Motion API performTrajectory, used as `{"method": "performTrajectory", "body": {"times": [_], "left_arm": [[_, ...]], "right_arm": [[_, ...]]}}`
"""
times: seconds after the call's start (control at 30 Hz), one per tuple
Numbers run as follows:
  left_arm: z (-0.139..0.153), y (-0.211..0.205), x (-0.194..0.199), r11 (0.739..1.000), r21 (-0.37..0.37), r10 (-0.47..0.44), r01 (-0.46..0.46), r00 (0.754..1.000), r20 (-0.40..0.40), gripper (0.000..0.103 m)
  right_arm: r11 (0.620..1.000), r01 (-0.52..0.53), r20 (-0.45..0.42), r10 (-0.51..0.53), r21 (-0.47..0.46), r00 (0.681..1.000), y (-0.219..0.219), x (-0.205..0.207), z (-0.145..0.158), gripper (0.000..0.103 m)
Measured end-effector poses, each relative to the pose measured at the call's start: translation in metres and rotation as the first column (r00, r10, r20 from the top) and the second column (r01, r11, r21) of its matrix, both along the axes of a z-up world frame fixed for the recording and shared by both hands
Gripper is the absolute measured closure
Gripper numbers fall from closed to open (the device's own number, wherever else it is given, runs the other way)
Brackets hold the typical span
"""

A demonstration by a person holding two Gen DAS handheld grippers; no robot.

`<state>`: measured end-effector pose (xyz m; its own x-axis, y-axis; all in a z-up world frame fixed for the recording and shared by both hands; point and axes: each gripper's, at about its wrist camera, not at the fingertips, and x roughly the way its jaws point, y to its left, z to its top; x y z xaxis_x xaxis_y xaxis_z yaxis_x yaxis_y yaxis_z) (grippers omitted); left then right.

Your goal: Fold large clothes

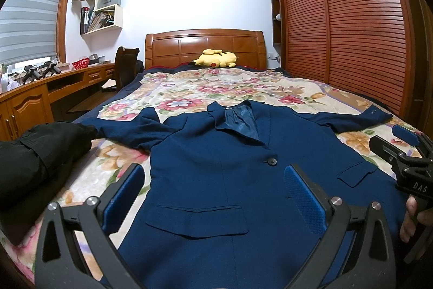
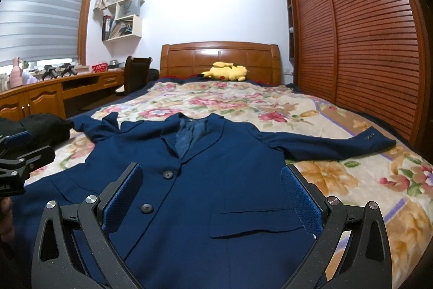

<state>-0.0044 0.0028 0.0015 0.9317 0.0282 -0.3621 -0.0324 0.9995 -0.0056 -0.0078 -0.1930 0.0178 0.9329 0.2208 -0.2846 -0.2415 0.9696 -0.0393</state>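
A navy blue suit jacket [image 1: 216, 153] [image 2: 205, 153] lies flat, front side up, on the floral bedspread [image 1: 189, 91], collar toward the headboard and both sleeves spread sideways. My left gripper [image 1: 213, 180] hovers open above the jacket's lower left front, nothing between its blue pads. My right gripper [image 2: 212, 180] hovers open above the lower right front near the flap pocket [image 2: 251, 224]. The right gripper [image 1: 406, 151] also shows at the left wrist view's right edge, and the left gripper [image 2: 24, 148] at the right wrist view's left edge.
A black garment [image 1: 40, 151] [image 2: 40, 126] lies on the bed's left side, touching the jacket's left sleeve. A yellow plush toy [image 1: 215, 60] rests by the wooden headboard [image 1: 205, 45]. A louvred wardrobe [image 1: 351, 31] runs along the right, a wooden desk [image 1: 35, 96] along the left.
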Motion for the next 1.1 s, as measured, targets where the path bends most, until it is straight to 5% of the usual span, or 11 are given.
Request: {"method": "performTrajectory", "body": {"times": [1.1], "left_arm": [[0.0018,0.0013,-0.0016,1.0,0.0,0.001,-0.001,1.0,0.001,0.0]], "right_arm": [[1.0,0.001,-0.002,-0.001,0.006,1.0,-0.0016,0.0007,-0.0004,0.0]]}}
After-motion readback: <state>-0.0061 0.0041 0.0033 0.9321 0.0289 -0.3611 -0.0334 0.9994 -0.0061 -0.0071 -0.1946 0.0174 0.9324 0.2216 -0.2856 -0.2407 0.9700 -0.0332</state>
